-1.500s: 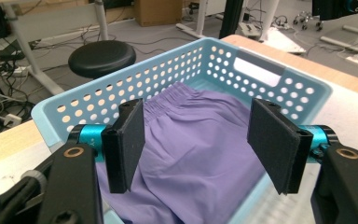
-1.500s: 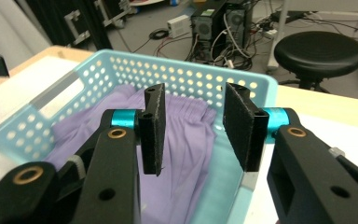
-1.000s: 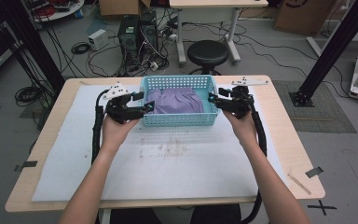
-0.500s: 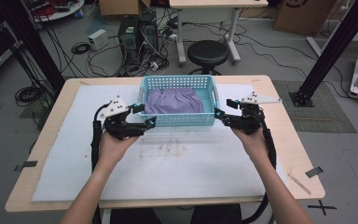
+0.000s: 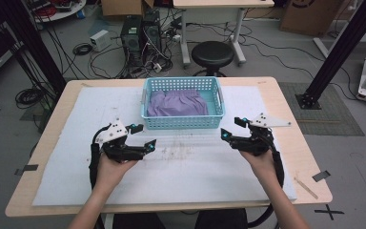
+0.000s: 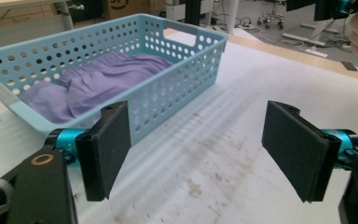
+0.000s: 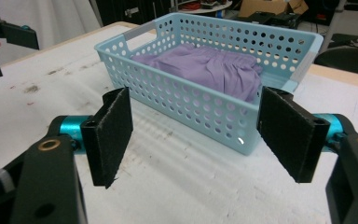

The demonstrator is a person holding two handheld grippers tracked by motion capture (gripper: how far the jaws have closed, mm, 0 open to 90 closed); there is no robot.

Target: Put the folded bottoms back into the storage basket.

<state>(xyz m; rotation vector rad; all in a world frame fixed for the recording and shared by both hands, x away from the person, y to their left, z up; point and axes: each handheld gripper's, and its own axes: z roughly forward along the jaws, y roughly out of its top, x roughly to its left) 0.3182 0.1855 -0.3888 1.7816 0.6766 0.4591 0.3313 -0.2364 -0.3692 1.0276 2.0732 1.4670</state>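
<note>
A light blue perforated basket (image 5: pixel 182 123) stands at the back middle of the white mat, with a folded purple cloth (image 5: pixel 178 103) lying inside it. My left gripper (image 5: pixel 143 136) hovers over the mat to the front left of the basket, open and empty. My right gripper (image 5: pixel 233 129) hovers to the front right of it, also open and empty. In the left gripper view the basket (image 6: pixel 186 79) and cloth (image 6: pixel 98 81) lie beyond my wide-apart jaws. From the right gripper's camera, the basket (image 7: pixel 200 109) with the cloth (image 7: pixel 209 67) sits just past the jaws.
The white mat (image 5: pixel 181 167) has faint brown smudges at its middle. Bare wood table edge (image 5: pixel 305 157) runs along the right. A black stool (image 5: pixel 213 53), computer towers and cables sit on the floor behind the table.
Both grippers have drawn back from the basket's sides toward the person and outward. They now hover over the mat, apart from the basket.
</note>
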